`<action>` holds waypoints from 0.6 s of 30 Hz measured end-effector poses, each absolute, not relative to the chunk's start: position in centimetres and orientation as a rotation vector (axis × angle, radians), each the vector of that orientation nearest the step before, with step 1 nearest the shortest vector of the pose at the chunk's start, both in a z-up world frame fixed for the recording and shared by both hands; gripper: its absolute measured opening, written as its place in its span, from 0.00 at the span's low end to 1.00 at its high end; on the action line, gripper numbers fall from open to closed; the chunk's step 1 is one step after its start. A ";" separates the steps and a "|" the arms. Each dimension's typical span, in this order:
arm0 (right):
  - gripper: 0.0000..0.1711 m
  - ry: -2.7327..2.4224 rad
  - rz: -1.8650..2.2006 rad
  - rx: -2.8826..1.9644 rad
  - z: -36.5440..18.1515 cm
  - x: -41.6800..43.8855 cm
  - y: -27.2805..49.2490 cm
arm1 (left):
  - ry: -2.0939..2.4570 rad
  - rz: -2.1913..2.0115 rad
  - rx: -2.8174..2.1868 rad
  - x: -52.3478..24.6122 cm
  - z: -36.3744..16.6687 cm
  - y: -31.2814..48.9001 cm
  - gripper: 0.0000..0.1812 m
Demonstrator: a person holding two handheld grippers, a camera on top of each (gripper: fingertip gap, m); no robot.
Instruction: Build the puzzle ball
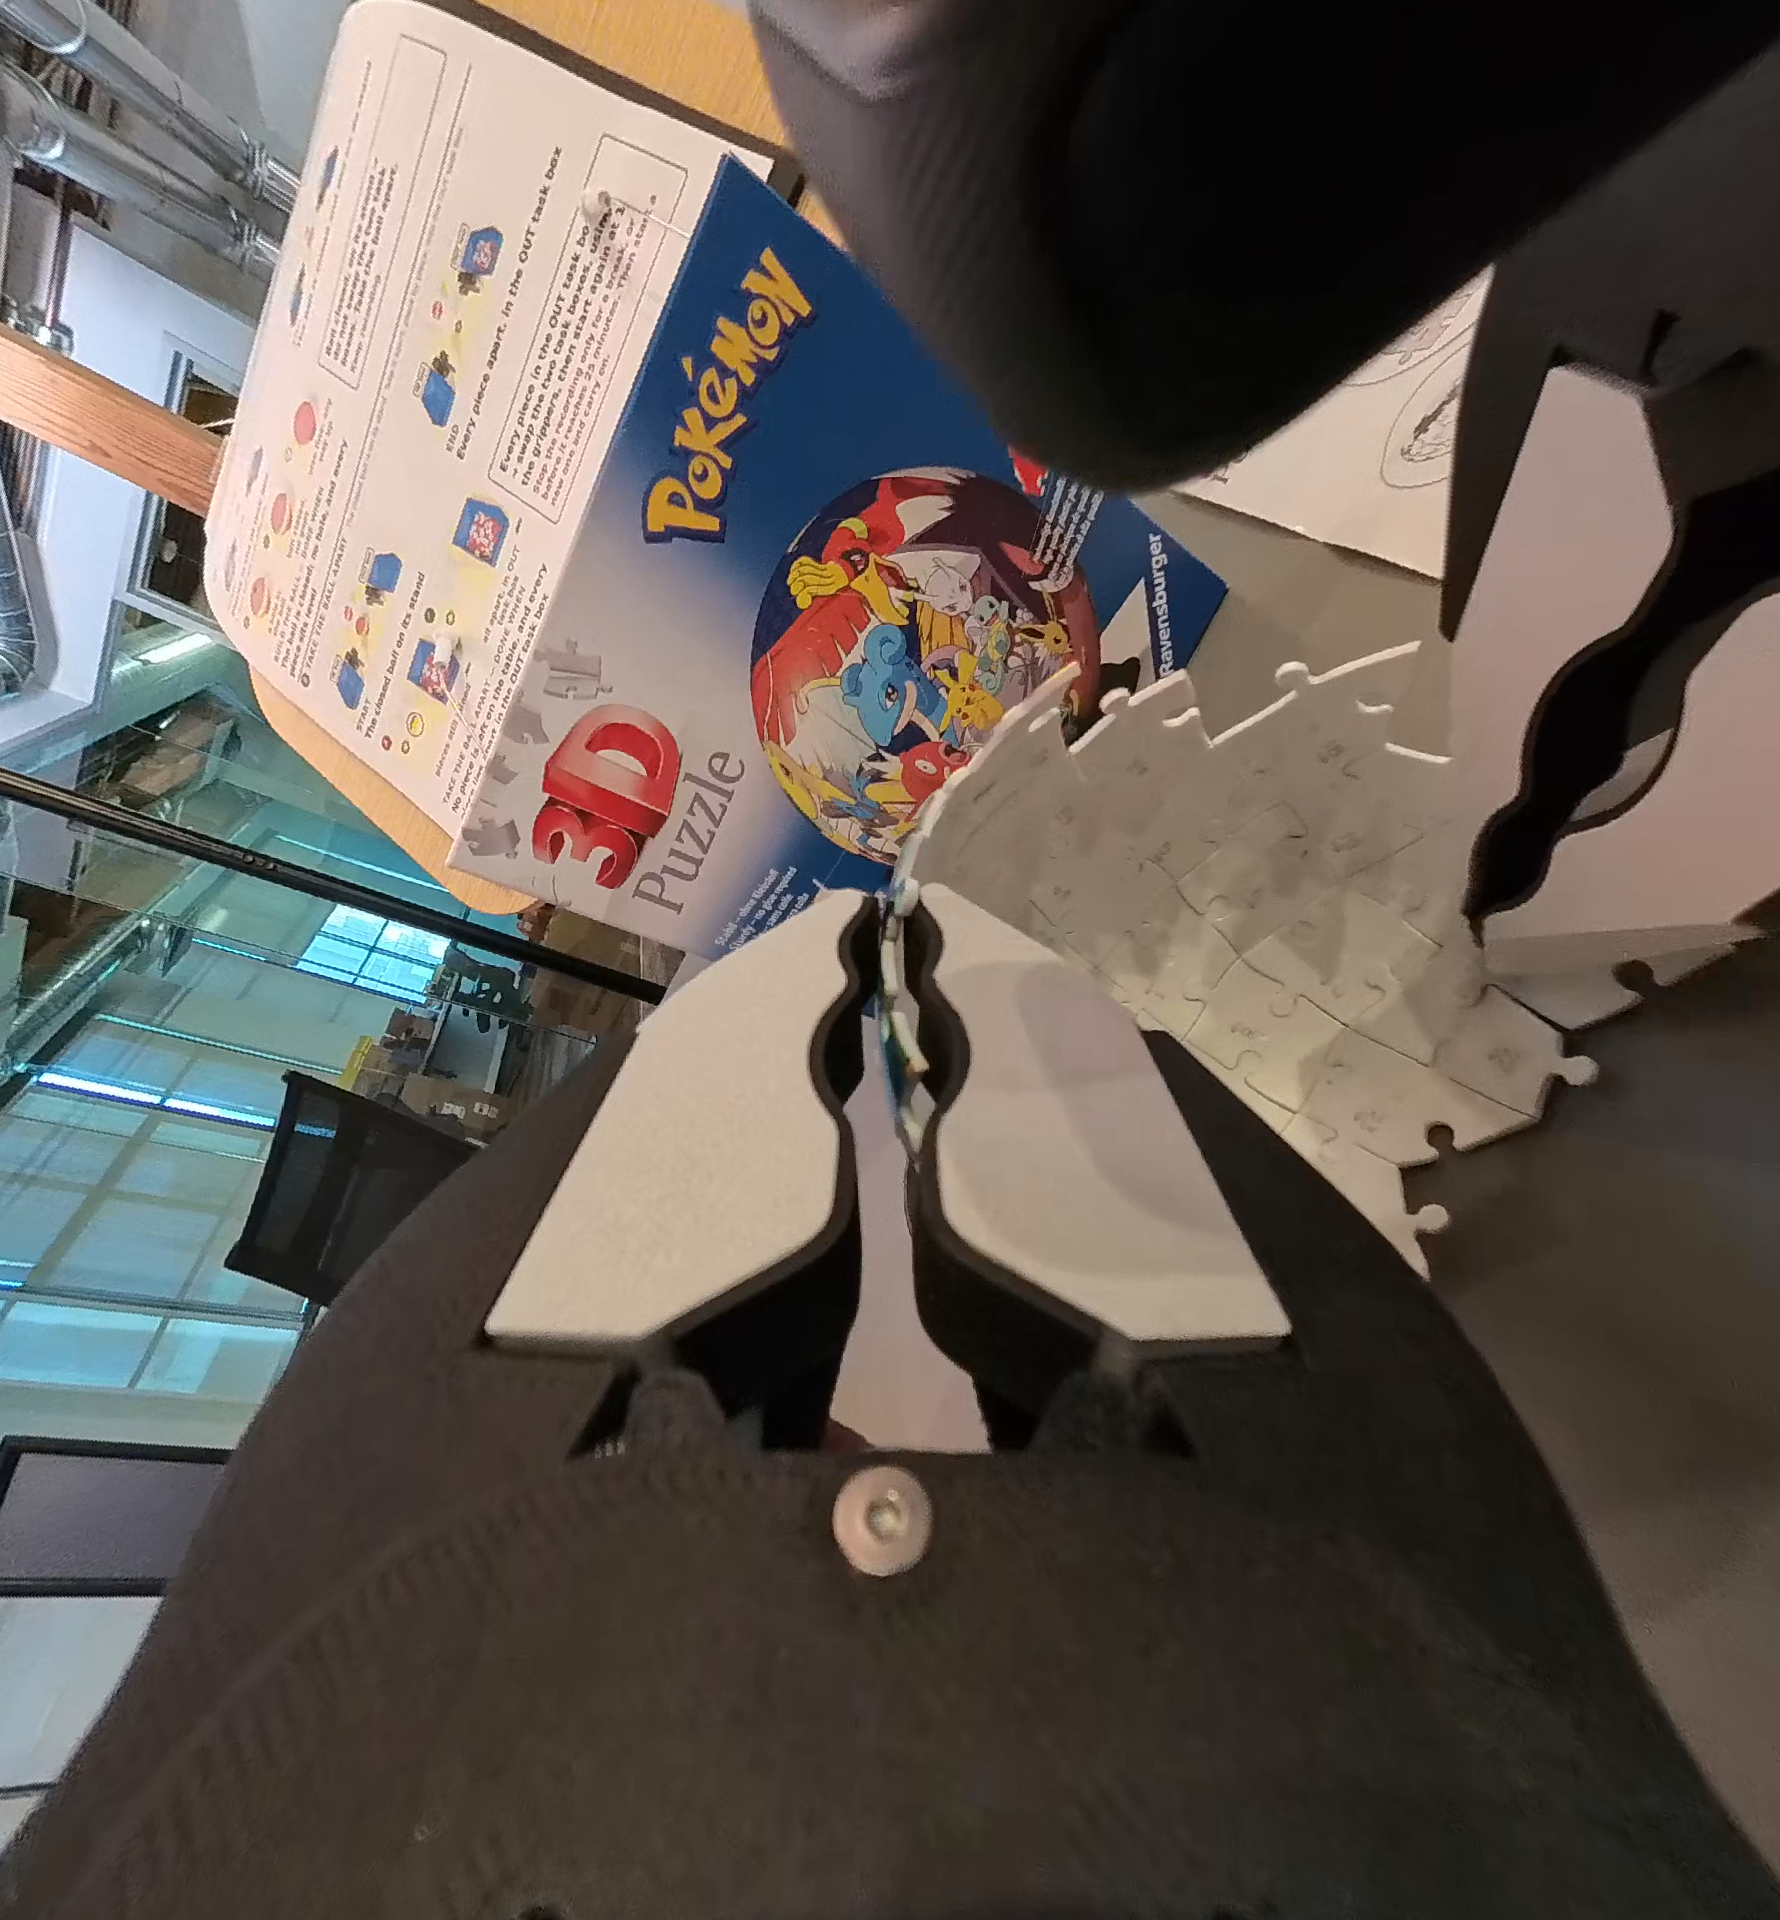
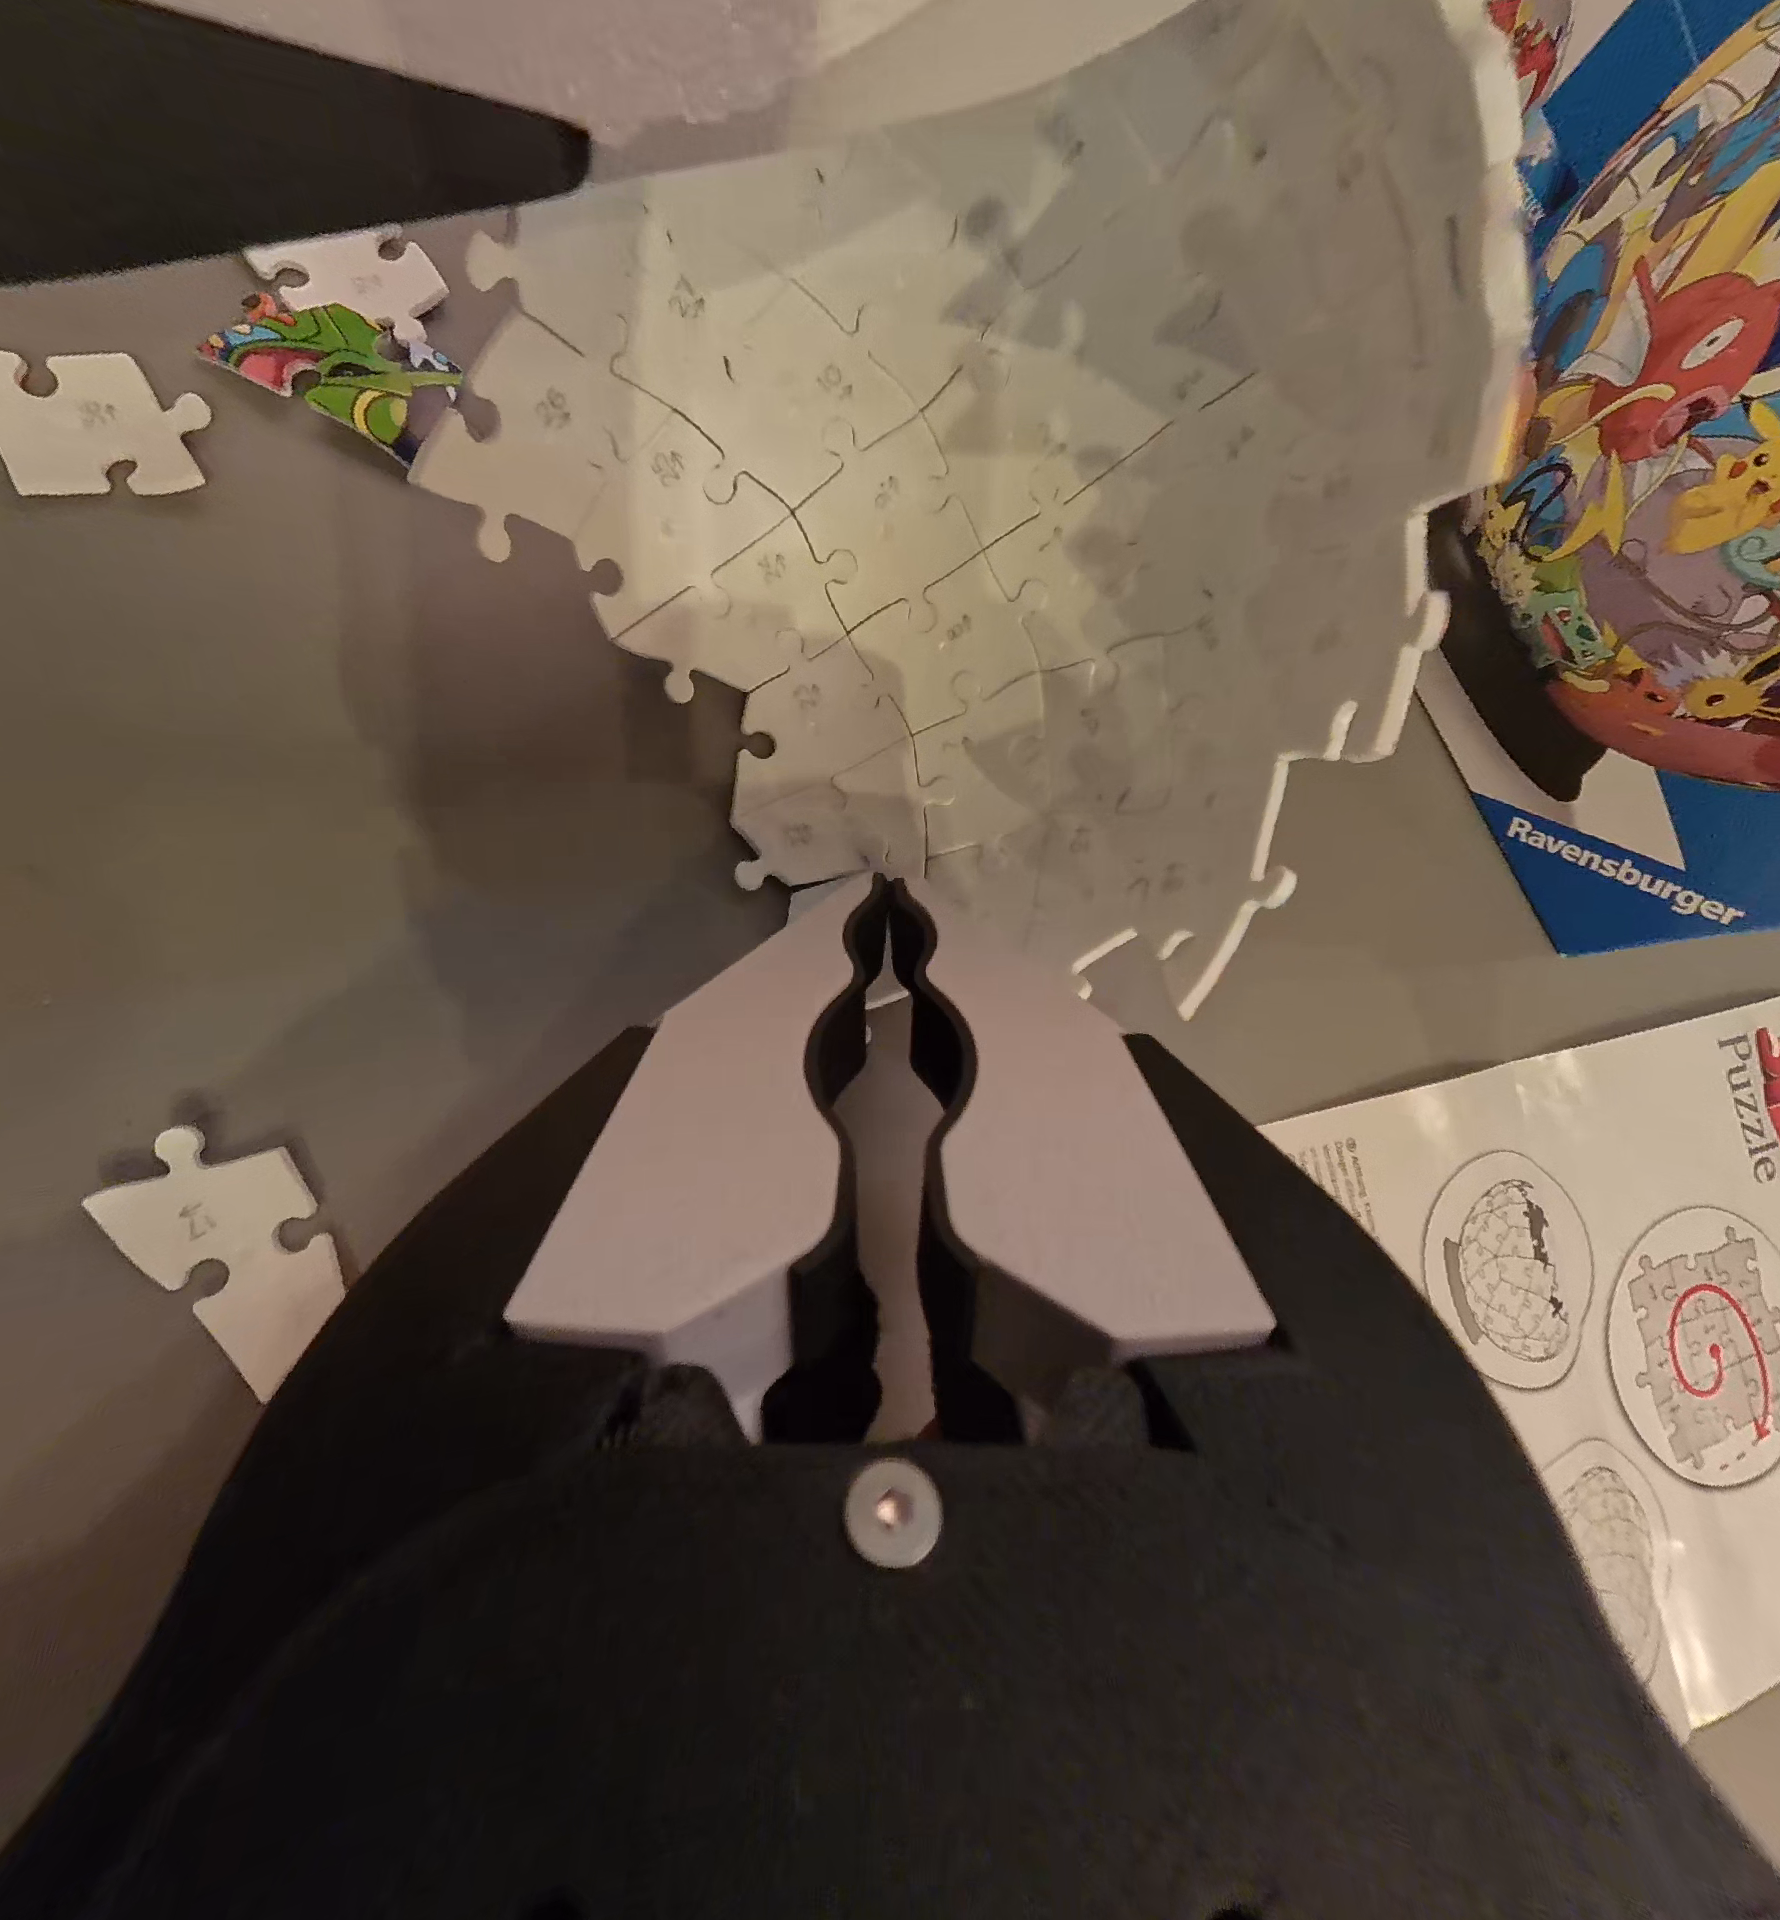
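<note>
The partly built puzzle ball (image 1: pixel 1229 914) is a curved shell of joined pieces with its white numbered inside facing the cameras. My left gripper (image 1: pixel 891 920) is shut on the shell's rim, which shows edge-on between the fingers. My right gripper (image 2: pixel 886 888) is shut on the shell's (image 2: pixel 969 468) lower edge, and it also shows in the left wrist view (image 1: pixel 1488 894) at the shell's far side. Both hold the shell just above the grey table (image 2: pixel 242 779). Several loose pieces lie on the table: white ones (image 2: pixel 75 416) (image 2: pixel 221 1247) and a colourful one (image 2: pixel 335 364).
The blue puzzle box (image 1: pixel 813 468) stands just behind the shell, also in the right wrist view (image 2: pixel 1696 416). A white printed sheet (image 1: pixel 398 364) lies on it. A folded leaflet (image 2: pixel 1644 1299) lies at the right. A black gloved hand (image 1: pixel 1177 208) fills the top. The tips of one gripper are about 12 centimetres away from the tips of the other.
</note>
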State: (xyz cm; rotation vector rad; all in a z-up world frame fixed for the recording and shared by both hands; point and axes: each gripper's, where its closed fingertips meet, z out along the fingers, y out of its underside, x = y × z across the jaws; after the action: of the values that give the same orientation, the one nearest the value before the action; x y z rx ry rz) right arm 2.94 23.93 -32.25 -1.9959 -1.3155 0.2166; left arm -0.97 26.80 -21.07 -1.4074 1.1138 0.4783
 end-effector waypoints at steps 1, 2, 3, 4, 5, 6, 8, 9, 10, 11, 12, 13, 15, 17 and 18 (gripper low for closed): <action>0.00 -1.313 0.212 -1.994 -32.2 2.9 24.0 | 1.115 0.477 -1.405 -0.9 -21.1 26.8 0.02; 0.00 -1.310 0.211 -1.995 -32.2 2.9 24.0 | 1.117 0.476 -1.403 -0.9 -21.0 26.7 0.02; 0.00 -1.309 0.211 -1.998 -32.2 2.9 24.1 | 1.118 0.477 -1.402 -0.9 -21.0 26.7 0.02; 0.00 -1.309 0.209 -1.997 -32.3 2.9 24.1 | 1.119 0.478 -1.402 -0.9 -21.0 26.7 0.02; 0.00 -1.309 0.208 -1.995 -32.3 2.9 24.2 | 1.120 0.477 -1.401 -0.8 -21.0 26.7 0.02; 0.00 -1.308 0.208 -1.996 -32.3 2.8 24.2 | 1.121 0.477 -1.400 -0.8 -21.0 26.7 0.02; 0.00 -1.307 0.203 -1.995 -32.3 2.8 24.3 | 1.127 0.481 -1.392 -0.6 -21.0 26.6 0.02; 0.00 -1.306 0.198 -1.994 -32.3 2.8 24.4 | 1.129 0.481 -1.389 -0.5 -21.0 26.6 0.02; 0.00 -1.309 0.196 -1.992 -32.4 2.8 24.4 | 1.130 0.479 -1.389 -0.4 -21.0 26.5 0.02; 0.00 -1.308 0.197 -1.992 -32.4 2.8 24.4 | 1.132 0.480 -1.388 -0.4 -21.0 26.5 0.02; 0.00 -1.303 0.201 -1.995 -32.4 2.8 24.4 | 1.132 0.482 -1.388 -0.4 -21.1 26.5 0.02; 0.00 -1.303 0.202 -1.994 -32.4 2.7 24.4 | 1.133 0.482 -1.386 -0.3 -21.1 26.5 0.03; 0.00 -1.309 0.194 -1.986 -32.5 2.7 24.4 | 1.137 0.483 -1.381 -0.2 -21.1 26.5 0.03; 0.00 -1.309 0.195 -1.983 -32.5 2.6 24.4 | 1.143 0.488 -1.375 0.0 -21.1 26.4 0.03; 0.00 -1.310 0.194 -1.981 -32.5 2.6 24.5 | 1.146 0.491 -1.374 0.0 -21.1 26.4 0.03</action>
State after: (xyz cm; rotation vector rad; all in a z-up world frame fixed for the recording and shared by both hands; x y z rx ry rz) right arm 2.61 24.46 -32.54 -1.9809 -1.3104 0.1936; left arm 0.02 26.42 -21.08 -1.3738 1.1457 0.4909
